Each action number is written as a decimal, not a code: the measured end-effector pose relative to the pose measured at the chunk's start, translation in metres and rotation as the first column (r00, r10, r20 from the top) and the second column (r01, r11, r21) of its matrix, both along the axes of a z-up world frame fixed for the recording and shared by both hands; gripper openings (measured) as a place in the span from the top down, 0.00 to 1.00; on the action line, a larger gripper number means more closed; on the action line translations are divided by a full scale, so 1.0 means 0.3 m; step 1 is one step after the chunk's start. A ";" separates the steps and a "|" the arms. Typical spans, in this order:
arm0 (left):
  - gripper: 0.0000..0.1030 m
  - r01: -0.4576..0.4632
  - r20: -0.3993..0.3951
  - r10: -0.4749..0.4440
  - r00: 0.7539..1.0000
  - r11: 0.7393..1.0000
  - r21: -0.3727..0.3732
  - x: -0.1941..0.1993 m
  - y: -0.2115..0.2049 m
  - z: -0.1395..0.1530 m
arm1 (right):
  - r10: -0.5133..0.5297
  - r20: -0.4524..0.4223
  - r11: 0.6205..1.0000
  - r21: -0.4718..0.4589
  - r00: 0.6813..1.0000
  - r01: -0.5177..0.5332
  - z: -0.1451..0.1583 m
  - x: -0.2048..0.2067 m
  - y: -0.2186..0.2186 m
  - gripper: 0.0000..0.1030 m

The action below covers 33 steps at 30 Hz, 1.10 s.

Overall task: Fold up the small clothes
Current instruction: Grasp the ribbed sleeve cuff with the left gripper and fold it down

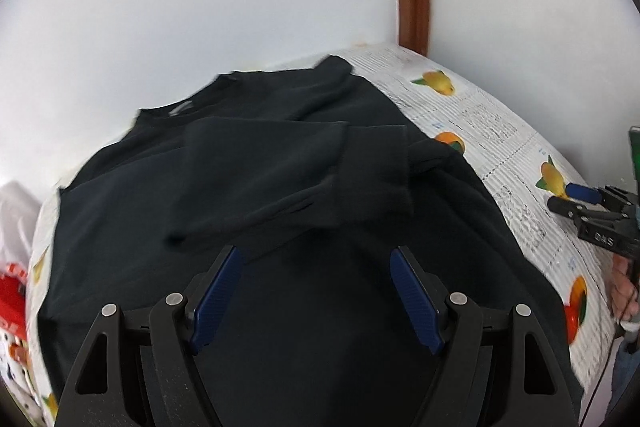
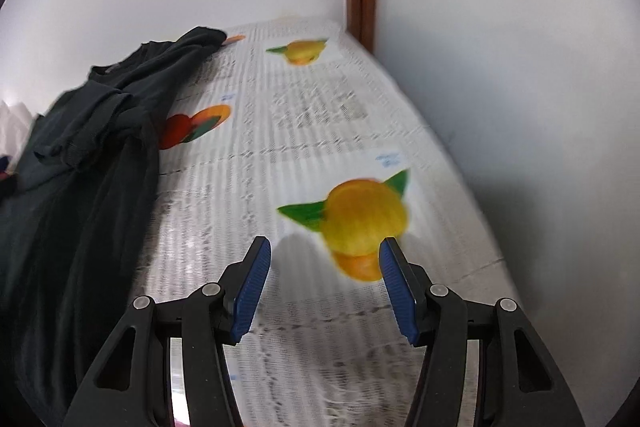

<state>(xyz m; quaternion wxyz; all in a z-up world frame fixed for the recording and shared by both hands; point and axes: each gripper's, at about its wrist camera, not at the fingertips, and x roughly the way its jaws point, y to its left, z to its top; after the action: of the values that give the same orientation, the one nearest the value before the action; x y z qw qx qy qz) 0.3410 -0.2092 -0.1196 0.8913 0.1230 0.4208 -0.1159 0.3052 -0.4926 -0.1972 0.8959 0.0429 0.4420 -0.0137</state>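
I see the table (image 2: 320,131) first, covered by a newsprint-patterned cloth with printed oranges and lemons, running away ahead of both tongs to a white wall with a brown wooden post in the corner. The dark long-sleeved top (image 1: 280,267) takes up most of the space under and ahead of my left tongs (image 1: 316,291); from my right tongs (image 2: 324,279) it lies well off to the left side, with bare patterned cloth directly below them. The neckline sits at the far end, away from the left tongs, and the two sleeves (image 1: 304,179) are already laid across the chest, their cuffs overlapping just beyond the left fingertips. I judge the fabric soft, light and limp, a knit that will drape and sag rather than hold a crease, and it may drag over the cloth and bunch up if I pull it sideways. The best hold, I think, is a pinch on the hem or side edge nearest me, through all layers, one corner per tongs, then lift and carry it toward the collar. My left tongs stand apart with nothing between them, hovering above the body of the top. My right tongs are also apart and empty, over a printed lemon (image 2: 362,219).
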 end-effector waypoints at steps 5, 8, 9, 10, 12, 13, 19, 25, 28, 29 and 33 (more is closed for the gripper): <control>0.27 0.038 -0.023 -0.038 0.999 0.999 0.024 0.090 -0.110 -0.062 | 0.059 0.014 0.998 -0.016 0.998 -0.059 -0.001 0.036 0.027 0.46; 0.27 0.050 -0.019 -0.049 0.999 0.996 0.071 0.135 -0.163 -0.102 | 0.078 0.022 0.997 -0.010 0.997 -0.077 -0.006 0.049 0.038 0.46; 0.27 0.046 -0.020 -0.044 0.999 0.994 0.096 0.149 -0.180 -0.118 | 0.080 0.024 0.997 -0.011 0.997 -0.080 -0.008 0.052 0.042 0.46; 0.27 0.042 -0.018 -0.040 0.999 0.993 0.115 0.160 -0.192 -0.128 | 0.082 0.027 0.996 -0.019 0.996 -0.082 -0.011 0.052 0.048 0.46; 0.27 0.026 -0.003 -0.026 1.000 0.986 0.165 0.178 -0.212 -0.150 | 0.084 0.031 0.996 -0.039 0.996 -0.083 -0.015 0.048 0.058 0.45; 0.27 0.022 0.000 -0.022 1.000 0.984 0.175 0.183 -0.214 -0.153 | 0.085 0.033 0.995 -0.050 0.996 -0.083 -0.017 0.047 0.064 0.45; 0.65 -0.014 0.012 0.013 1.000 0.992 0.126 0.188 -0.170 -0.111 | 0.076 0.028 0.996 -0.038 0.997 -0.075 -0.010 0.038 0.056 0.45; 0.87 -0.037 0.042 0.040 0.998 0.997 -0.067 0.144 0.019 0.047 | 0.048 0.045 0.998 -0.041 0.998 -0.046 0.066 -0.004 0.090 0.45; 0.87 -0.080 0.105 0.092 0.990 0.991 -0.111 0.112 0.150 0.128 | 0.053 0.073 0.997 -0.051 0.996 -0.049 0.129 -0.022 0.142 0.45; 0.87 -0.102 0.121 0.118 0.986 0.986 -0.132 0.102 0.209 0.157 | 0.057 0.081 0.997 -0.058 0.995 -0.053 0.149 -0.025 0.165 0.45; 0.87 -0.178 0.160 0.206 0.965 0.968 -0.174 0.084 0.429 0.230 | 0.083 0.108 0.995 -0.066 0.991 -0.077 0.218 -0.019 0.268 0.45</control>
<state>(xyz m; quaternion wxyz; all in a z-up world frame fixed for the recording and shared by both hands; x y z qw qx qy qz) 0.3662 -0.0804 -0.0505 0.9392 0.0201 0.3392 -0.0503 0.2997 -0.4121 -0.1318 0.9197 -0.0017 0.3925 0.0111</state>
